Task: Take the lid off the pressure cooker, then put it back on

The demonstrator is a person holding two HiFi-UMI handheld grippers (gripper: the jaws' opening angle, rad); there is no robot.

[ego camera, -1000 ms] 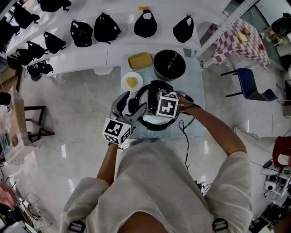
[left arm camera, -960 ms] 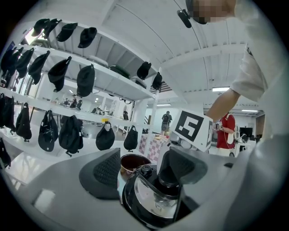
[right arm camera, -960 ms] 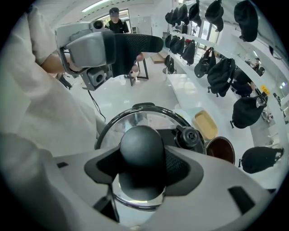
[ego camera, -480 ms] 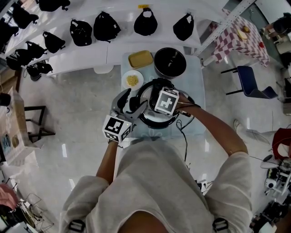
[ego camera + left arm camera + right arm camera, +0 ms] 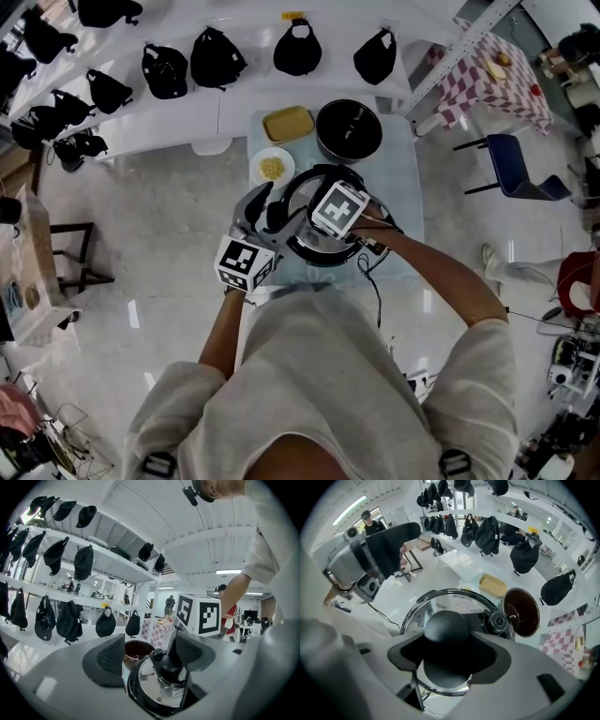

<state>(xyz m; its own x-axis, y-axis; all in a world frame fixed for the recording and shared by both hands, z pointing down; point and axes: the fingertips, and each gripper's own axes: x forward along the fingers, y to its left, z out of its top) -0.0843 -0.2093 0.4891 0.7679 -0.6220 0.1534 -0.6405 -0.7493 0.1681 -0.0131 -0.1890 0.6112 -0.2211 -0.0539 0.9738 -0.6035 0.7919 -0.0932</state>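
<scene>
We see the black pressure cooker (image 5: 133,692) standing at the centre of the head view on a pale blue table (image 5: 400,180). Its shiny steel lid (image 5: 440,603) sits on top of it.

The right gripper (image 5: 447,642) points steeply down over the lid. Its white cube with black square markers (image 5: 337,208) covers the middle of the cooker in the head view. In the right gripper view, its two dark jaws flank the lid's black round knob (image 5: 446,626) from left and right. They stand wide but press against the knob, so they are clamped on it. A small black valve (image 5: 498,621) stands on the lid just right of the knob.

The left gripper (image 5: 150,654) lies nearly level at the cooker's left side in the head view. In its own view the ribbed pads (image 5: 111,655) stand wide apart, and nothing is pinched between them. The near rim of the cooker lies just beyond and below the gap.

Above the cooker in the head view, a dark round pot (image 5: 349,132) stands at the upper right of the table. A yellow rectangular tray (image 5: 288,123) sits to the pot's left. A white plate of yellow food (image 5: 272,168) sits below the tray, near the cooker. Black bags (image 5: 300,49) hang along white shelving across the top of the frame.
</scene>
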